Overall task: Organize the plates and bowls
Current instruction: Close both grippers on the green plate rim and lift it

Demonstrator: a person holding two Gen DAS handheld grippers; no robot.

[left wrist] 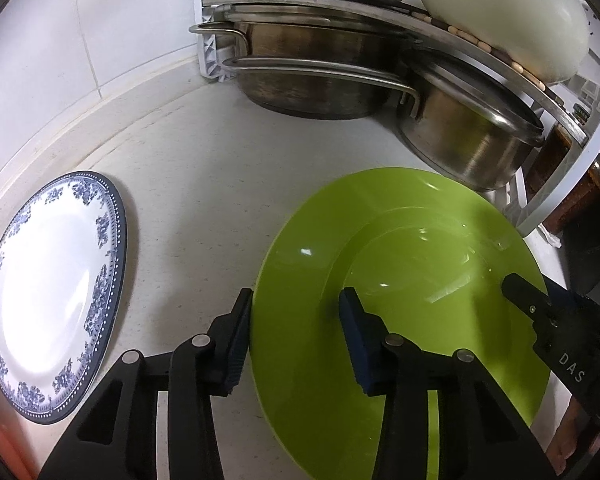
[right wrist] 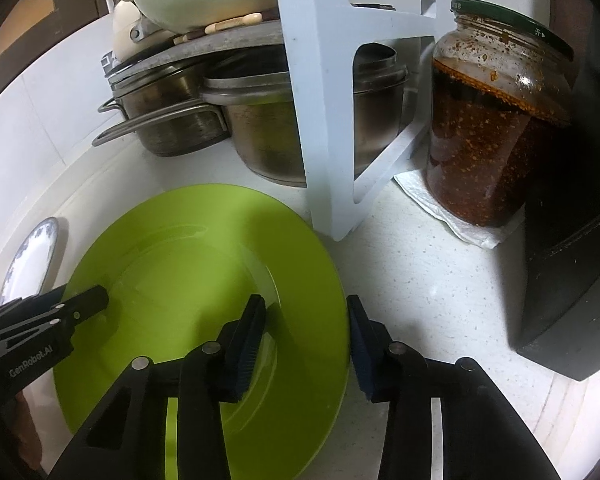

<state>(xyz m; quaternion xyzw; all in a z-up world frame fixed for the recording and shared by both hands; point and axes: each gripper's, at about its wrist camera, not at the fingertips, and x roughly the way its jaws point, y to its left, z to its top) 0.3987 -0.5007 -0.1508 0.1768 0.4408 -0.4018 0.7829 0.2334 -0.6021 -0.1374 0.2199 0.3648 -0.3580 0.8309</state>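
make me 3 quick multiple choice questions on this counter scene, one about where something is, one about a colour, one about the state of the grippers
1. Where does the blue-patterned plate lie?
A. on the green plate
B. flat on the counter, apart from the green plate
C. on the rack shelf

2. What colour is the plate between the two grippers?
A. red
B. white
C. green

3. How do the left gripper and right gripper stand?
A. both open, each straddling one edge of the green plate
B. both shut away from the plate
C. one holds the jar

Answers:
1 B: bare counter shows between the two plates.
2 C: its whole surface is bright green.
3 A: each has one finger over the plate and one outside the rim, with a gap between the pads.
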